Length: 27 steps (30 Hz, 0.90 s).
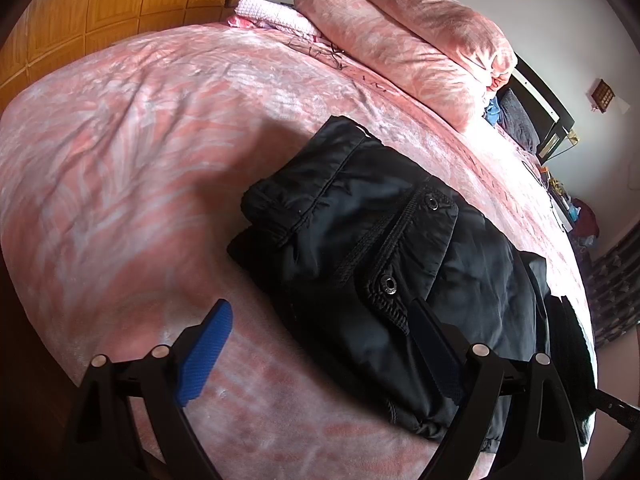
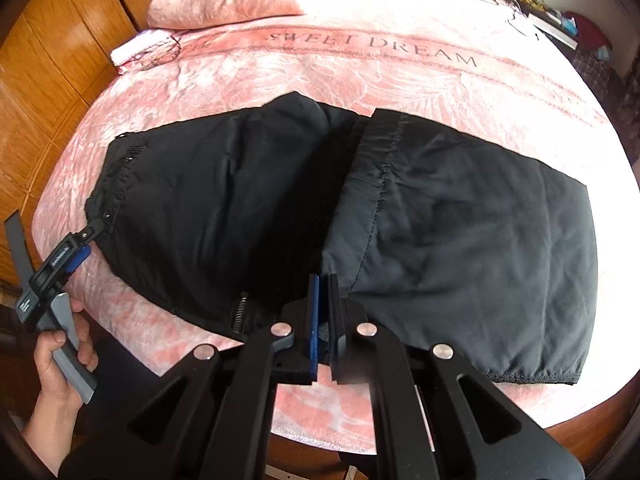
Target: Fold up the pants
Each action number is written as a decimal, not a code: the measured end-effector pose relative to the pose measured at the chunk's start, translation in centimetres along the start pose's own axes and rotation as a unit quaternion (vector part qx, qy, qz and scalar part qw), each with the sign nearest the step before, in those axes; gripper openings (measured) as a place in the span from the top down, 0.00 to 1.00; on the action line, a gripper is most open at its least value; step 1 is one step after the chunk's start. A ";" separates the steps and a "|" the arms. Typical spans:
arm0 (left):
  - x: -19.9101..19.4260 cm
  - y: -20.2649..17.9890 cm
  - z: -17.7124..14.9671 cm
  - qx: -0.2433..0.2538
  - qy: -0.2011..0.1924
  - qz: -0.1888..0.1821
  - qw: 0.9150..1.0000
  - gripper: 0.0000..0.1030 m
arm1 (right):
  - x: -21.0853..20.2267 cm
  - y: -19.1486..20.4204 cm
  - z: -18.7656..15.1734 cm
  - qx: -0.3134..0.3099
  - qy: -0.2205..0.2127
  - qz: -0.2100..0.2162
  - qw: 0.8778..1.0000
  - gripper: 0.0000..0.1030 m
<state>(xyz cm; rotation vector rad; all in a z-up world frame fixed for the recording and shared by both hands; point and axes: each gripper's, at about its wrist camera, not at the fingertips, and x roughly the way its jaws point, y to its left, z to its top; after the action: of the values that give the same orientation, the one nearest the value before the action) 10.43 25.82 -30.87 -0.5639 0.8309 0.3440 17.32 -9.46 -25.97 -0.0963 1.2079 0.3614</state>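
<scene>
Black nylon sat pinched between my right gripper (image 2: 323, 320) pads, jaws nearly closed on the hemmed leg end of the pants (image 2: 360, 216), right at the near edge of the bed. My left gripper (image 1: 320, 352) was wide open and holding nothing, one blue pad over the pink bedspread (image 1: 140, 140), the other over the waistband corner beside the snap button (image 1: 389, 283). In the right view the left tool hovered at that waistband corner, the person's hand (image 2: 60, 364) wrapped round its grip.

The pants lay across the near half of the bed, legs already doubled over toward the waist. My judgement: the fold wanted the hem carried level and its edge squared on the layer below, with the left pads pressing the waistband so the slippery cloth wouldn't creep.

Farther off lay the "SWEET DREAM" lettering (image 2: 374, 46), then the stacked pink pillows (image 1: 412, 40) and the wooden wardrobe (image 1: 112, 4).
</scene>
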 end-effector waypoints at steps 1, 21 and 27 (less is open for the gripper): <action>0.0 0.0 0.0 -0.001 -0.001 0.000 1.000 0.13 | 0.2 0.2 -0.3 -0.003 0.003 0.003 1.000 0.97; 0.6 0.8 0.1 -0.013 0.024 0.005 1.000 0.13 | 1.9 1.6 -0.1 -0.053 0.058 0.029 0.997 0.63; -1.7 1.2 0.6 -0.024 0.003 -0.013 1.000 0.13 | -1.2 1.0 3.4 -0.062 0.075 0.082 0.992 0.58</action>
<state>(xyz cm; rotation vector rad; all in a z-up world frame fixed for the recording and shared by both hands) 9.10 26.98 -29.63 -0.6202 0.8213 0.3402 19.66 -7.91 -23.54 -0.1341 1.3464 0.5822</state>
